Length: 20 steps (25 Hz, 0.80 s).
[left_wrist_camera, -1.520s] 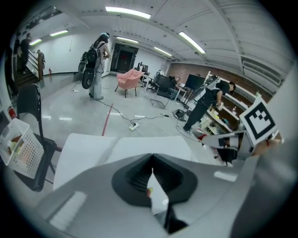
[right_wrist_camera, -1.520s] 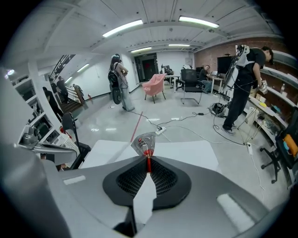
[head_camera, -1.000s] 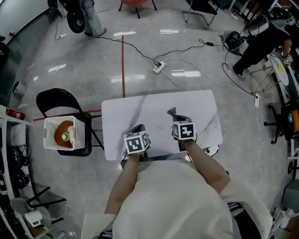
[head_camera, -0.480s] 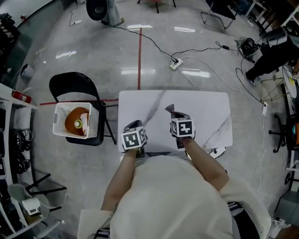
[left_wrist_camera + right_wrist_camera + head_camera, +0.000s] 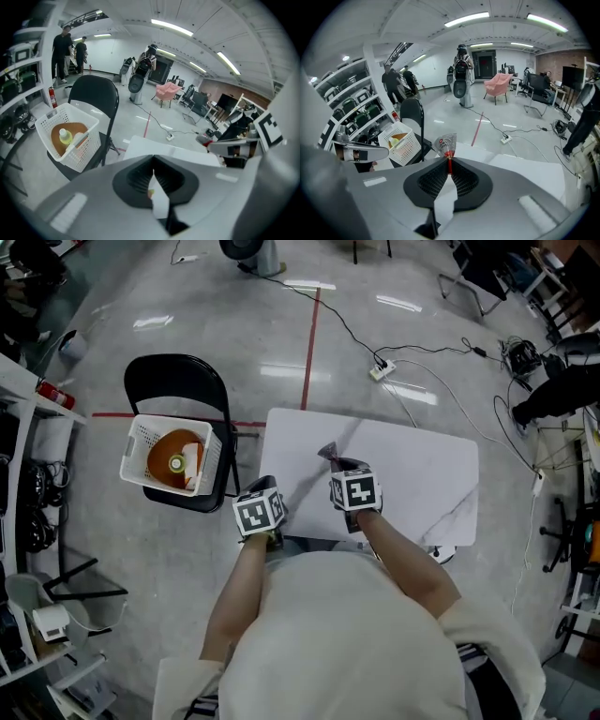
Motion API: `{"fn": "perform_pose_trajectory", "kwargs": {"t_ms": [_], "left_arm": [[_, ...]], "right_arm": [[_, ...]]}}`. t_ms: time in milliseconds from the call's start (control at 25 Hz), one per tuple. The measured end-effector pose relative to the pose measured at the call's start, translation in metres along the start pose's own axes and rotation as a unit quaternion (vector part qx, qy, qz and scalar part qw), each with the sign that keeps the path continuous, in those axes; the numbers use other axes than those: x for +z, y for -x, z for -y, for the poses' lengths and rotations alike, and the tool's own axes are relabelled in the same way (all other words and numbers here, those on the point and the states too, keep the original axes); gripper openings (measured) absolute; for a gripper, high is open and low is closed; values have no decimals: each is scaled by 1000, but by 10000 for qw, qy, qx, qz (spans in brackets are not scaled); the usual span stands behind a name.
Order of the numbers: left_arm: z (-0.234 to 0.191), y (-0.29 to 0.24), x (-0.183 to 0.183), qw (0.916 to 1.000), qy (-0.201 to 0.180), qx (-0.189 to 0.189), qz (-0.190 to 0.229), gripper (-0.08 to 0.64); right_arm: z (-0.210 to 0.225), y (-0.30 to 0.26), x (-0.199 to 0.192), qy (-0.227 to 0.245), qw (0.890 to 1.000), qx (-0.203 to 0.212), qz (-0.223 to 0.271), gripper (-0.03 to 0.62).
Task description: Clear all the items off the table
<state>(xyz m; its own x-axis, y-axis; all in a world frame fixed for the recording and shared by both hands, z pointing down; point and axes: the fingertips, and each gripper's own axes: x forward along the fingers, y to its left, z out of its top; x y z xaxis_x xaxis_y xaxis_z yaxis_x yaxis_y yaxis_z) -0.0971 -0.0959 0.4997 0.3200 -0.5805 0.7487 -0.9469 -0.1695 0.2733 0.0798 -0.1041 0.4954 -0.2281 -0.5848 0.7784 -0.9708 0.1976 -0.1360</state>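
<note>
Right, the right tool [image 5: 334, 463] is clamped tight on a small clear packet [image 5: 326, 451] with a red band. It pinches the packet's lower edge, so the packet stands up past the tips, over the white marbled worktop [image 5: 422, 474]. The left tool [image 5: 269, 487] is fully closed at the worktop's near left corner, and I can make out nothing between its tips. Off to the left, a white basket [image 5: 171, 419] sits on the seat of a black folding chair [image 5: 178, 381], just beside the worktop. In the basket lie an orange dish [image 5: 161, 457] and a yellow-green bottle [image 5: 174, 463]. Beyond the worktop, a power strip [image 5: 380, 370] and its cables trail across the grey floor.
</note>
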Motion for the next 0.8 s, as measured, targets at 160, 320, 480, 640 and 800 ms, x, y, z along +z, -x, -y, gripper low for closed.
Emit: {"fn": "perform_pose_trajectory", "kwargs": {"t_ms": [160,320,480,640,800], "left_arm": [[-37,9,0,9995,232,194,85,9],[-76,19,4,9979,478,404,173,9],[-114,25,2,9952,727,610,235,9],[-145,30,5,9917,971,778,323,9],[-171,35,6,9880,1173,925,381,9]], "right_arm": [[-39,-18,15,259,9994,240,-36,23],[-81,-36,31,498,9975,494,-37,23],[-120,-55,40,747,9945,725,-90,23],[-152,-70,49,961,9910,917,-170,23],[-181,-84,54,1146,9870,1100,-256,23]]}}
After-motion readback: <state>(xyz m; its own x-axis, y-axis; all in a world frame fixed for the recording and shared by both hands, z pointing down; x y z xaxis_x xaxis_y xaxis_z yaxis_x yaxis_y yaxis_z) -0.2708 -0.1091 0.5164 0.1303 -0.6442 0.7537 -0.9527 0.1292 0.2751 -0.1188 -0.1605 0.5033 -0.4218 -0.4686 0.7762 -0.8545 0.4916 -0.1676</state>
